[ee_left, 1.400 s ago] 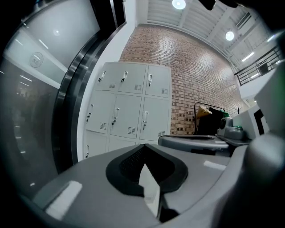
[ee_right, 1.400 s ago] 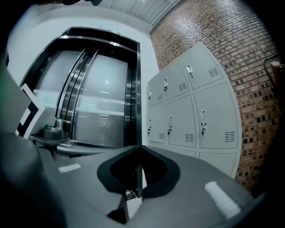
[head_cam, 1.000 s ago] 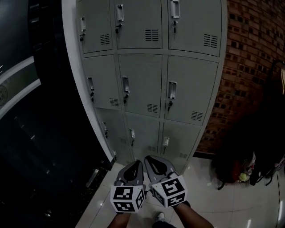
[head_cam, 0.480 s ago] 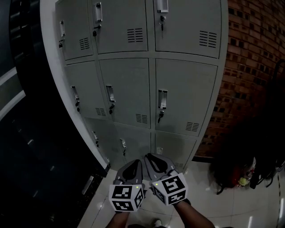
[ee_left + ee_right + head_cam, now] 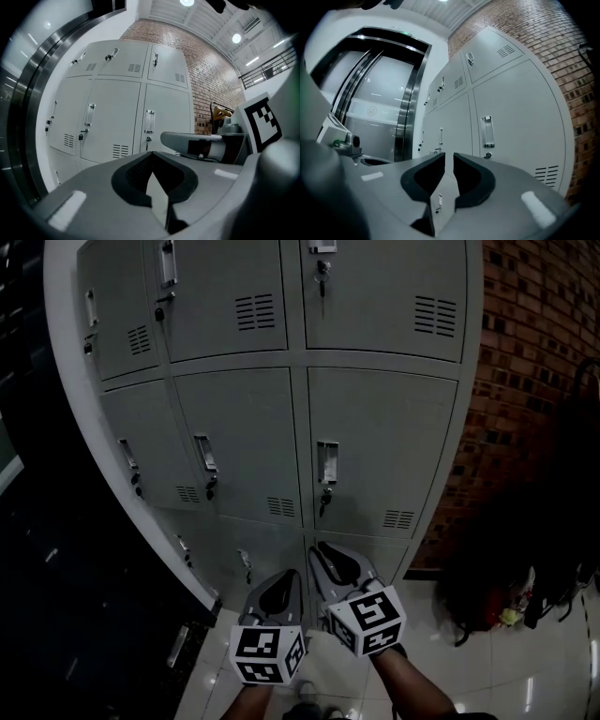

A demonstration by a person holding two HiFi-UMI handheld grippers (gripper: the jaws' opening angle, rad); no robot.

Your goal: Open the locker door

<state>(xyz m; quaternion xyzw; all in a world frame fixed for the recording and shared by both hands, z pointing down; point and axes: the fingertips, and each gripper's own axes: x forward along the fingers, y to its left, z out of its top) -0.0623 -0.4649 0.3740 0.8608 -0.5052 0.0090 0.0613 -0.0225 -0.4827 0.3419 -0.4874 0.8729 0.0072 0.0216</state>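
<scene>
right gripper (image 5: pixel 325 552) jaws just cracked open a sliver, empty; left gripper (image 5: pixel 292 577) shut; I'd widen right, then square up on the centre handle (image 5: pixel 327 462)

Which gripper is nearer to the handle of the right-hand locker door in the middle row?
Right. The right gripper is directly below that handle, not touching it; the left gripper is lower and further left.

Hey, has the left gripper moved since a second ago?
Yes. The left gripper has come forward toward the lockers: its tip now reaches level with the bottom-row door handle, where before it stopped at the lockers' base.
</scene>
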